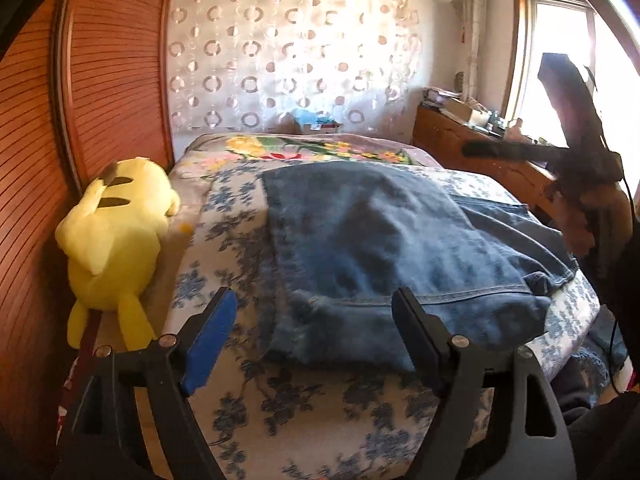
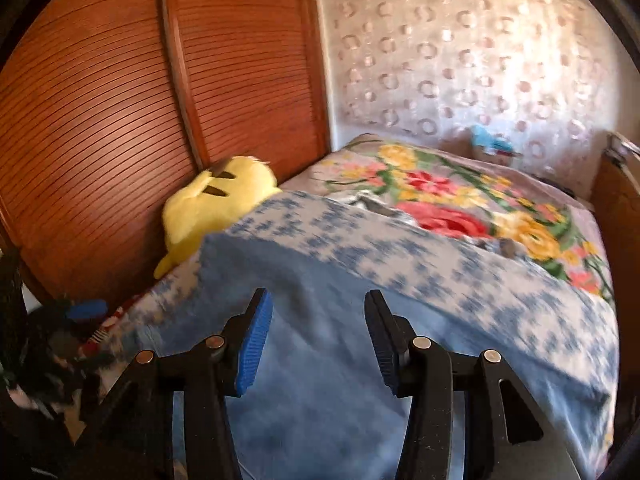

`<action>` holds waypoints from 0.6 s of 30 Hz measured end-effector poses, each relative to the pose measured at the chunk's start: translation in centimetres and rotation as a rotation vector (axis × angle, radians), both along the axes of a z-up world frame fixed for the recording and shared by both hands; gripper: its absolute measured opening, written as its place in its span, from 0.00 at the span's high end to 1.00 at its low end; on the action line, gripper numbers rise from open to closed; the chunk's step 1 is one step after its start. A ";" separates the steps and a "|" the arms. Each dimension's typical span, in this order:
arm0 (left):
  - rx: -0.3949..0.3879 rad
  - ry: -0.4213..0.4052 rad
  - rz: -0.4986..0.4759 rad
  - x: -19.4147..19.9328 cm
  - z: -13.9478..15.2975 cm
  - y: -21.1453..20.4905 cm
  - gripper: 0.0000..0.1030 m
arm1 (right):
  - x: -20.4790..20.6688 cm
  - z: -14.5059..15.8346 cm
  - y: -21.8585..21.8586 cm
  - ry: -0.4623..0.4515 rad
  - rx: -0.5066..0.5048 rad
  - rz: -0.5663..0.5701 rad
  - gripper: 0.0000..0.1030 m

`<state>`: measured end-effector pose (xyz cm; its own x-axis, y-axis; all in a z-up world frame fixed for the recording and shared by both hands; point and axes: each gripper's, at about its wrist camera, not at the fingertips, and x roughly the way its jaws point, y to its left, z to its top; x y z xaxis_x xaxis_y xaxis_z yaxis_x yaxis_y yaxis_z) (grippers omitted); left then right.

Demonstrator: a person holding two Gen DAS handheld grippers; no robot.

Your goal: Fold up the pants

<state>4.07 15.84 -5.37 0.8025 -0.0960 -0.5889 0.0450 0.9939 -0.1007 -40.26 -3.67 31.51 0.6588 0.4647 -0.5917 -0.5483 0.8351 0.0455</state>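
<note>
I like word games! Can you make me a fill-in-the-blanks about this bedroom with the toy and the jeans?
1. The folded blue denim pants lie on the ____.
2. The plush toy beside the brown slatted wooden door is coloured ____.
3. The left hand-held gripper has its jaws ____, with nothing between them.
4. The flowers on the white bedsheet under the pants are coloured ____.

Missing words: bed; yellow; open; blue

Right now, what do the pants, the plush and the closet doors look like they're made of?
Pants: blue denim, matte and faded, going by the stitched seams and a frayed edge.
Plush: soft yellow fabric, probably fleece over stuffing; fuzzy, rounded, no shine.
Doors: reddish-brown with fine horizontal ribs and a slight sheen. Looks like wood or wood-look laminate; can't tell which.
</note>
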 end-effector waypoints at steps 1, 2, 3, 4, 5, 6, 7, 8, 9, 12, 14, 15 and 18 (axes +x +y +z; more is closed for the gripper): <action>0.009 -0.006 -0.002 0.1 0.1 -0.5 0.22 | -1.0 -0.3 -1.4 -0.005 -0.005 -0.028 0.51; 0.015 -0.014 -0.003 0.3 0.3 -1.0 0.22 | -1.9 -0.5 -2.6 -0.004 -0.008 -0.046 0.51; 0.017 -0.017 -0.009 0.4 0.3 -1.5 0.22 | -3.0 -0.9 -4.0 0.001 -0.010 -0.068 0.51; 0.018 -0.016 -0.025 0.7 0.4 -2.2 0.22 | -3.9 -1.3 -5.2 0.004 -0.012 -0.088 0.51; 0.020 -0.017 -0.038 0.9 0.4 -3.0 0.22 | -5.0 -1.6 -6.6 0.003 -0.015 -0.115 0.51; 0.022 -0.019 -0.048 1.1 0.5 -3.6 0.22 | -6.0 -1.8 -7.8 0.000 -0.019 -0.140 0.51; 0.025 -0.019 -0.058 1.3 0.5 -4.2 0.22 | -6.9 -2.0 -8.9 -0.001 -0.021 -0.159 0.51; 0.030 -0.018 -0.072 1.6 0.5 -5.0 0.22 | -7.8 -2.2 -10.2 -0.001 -0.022 -0.185 0.51; 0.034 -0.017 -0.086 1.8 0.5 -5.7 0.22 | -8.8 -2.4 -11.4 -0.001 -0.024 -0.213 0.51; 0.033 -0.010 -0.135 2.4 0.4 -7.9 0.22 | -11.5 -3.0 -14.3 -0.003 -0.029 -0.281 0.51; 0.036 -0.003 -0.162 2.8 0.3 -9.4 0.22 | -12.9 -3.5 -16.0 0.011 -0.021 -0.319 0.52; 0.037 0.000 -0.171 2.9 0.3 -10.0 0.22 | -13.7 -3.7 -16.8 0.012 -0.020 -0.342 0.51; 0.045 0.013 -0.206 3.4 0.0 -12.0 0.22 | -15.4 -4.4 -18.5 0.027 -0.006 -0.398 0.51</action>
<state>7.51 3.82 -5.34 0.7610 -0.2304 -0.6065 0.2467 0.9674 -0.0579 -55.64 -22.15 27.16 0.7709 0.1727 -0.6131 -0.1804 0.9823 0.0500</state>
